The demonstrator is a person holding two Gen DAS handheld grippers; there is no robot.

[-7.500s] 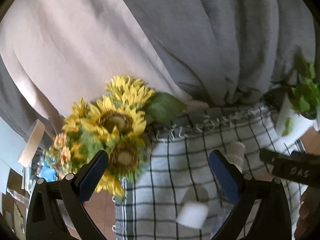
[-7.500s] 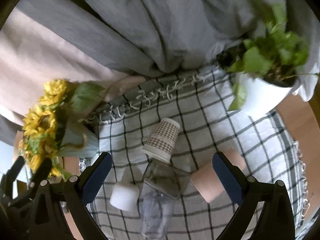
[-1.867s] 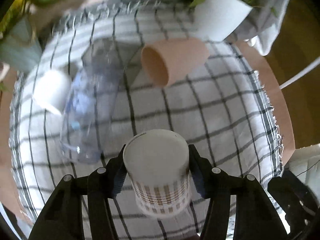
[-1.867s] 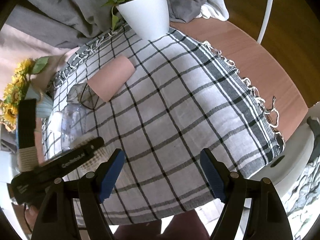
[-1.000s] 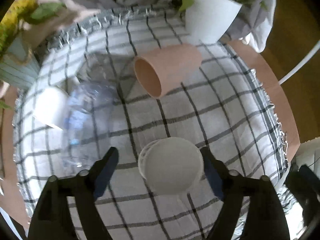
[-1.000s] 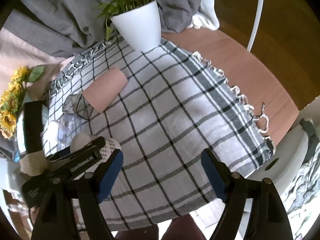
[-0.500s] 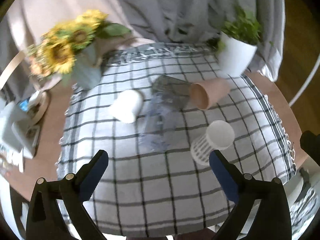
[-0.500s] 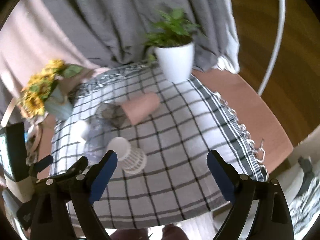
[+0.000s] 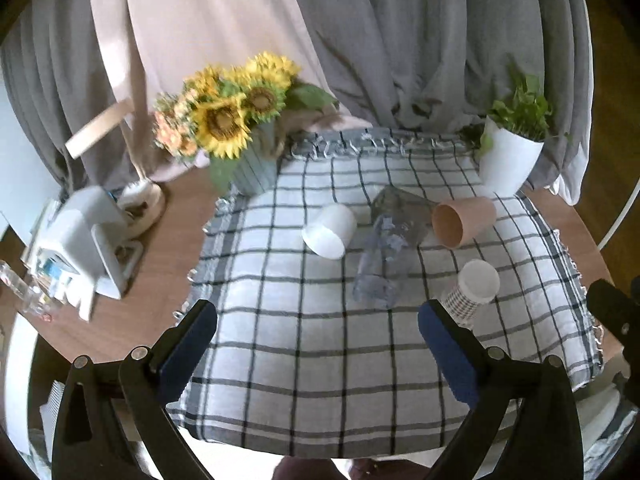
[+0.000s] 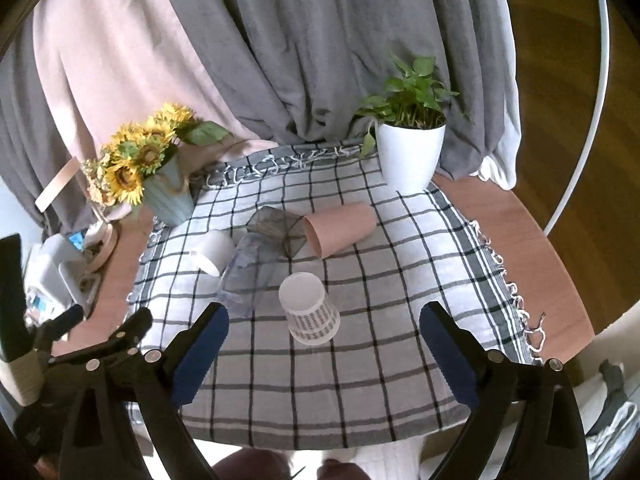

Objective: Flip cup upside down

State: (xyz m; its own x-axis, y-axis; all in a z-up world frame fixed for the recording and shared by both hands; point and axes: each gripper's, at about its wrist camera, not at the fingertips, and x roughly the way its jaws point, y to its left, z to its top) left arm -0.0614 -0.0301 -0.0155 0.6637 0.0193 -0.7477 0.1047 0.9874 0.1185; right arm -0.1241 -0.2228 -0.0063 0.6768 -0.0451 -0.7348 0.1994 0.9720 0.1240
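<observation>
Left gripper (image 9: 318,340) has released the checked cup (image 10: 308,308) and pulled back; both grippers gape wide, empty. Cup stands inverted between right gripper (image 10: 324,338) fingers, ahead; the left view shows it beyond that gripper's right finger.

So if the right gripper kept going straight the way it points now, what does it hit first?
Most likely the checked paper cup, standing upside down on the tablecloth between the open right gripper fingers' line. Depth is unclear; it could meet the cloth just short of it.
</observation>
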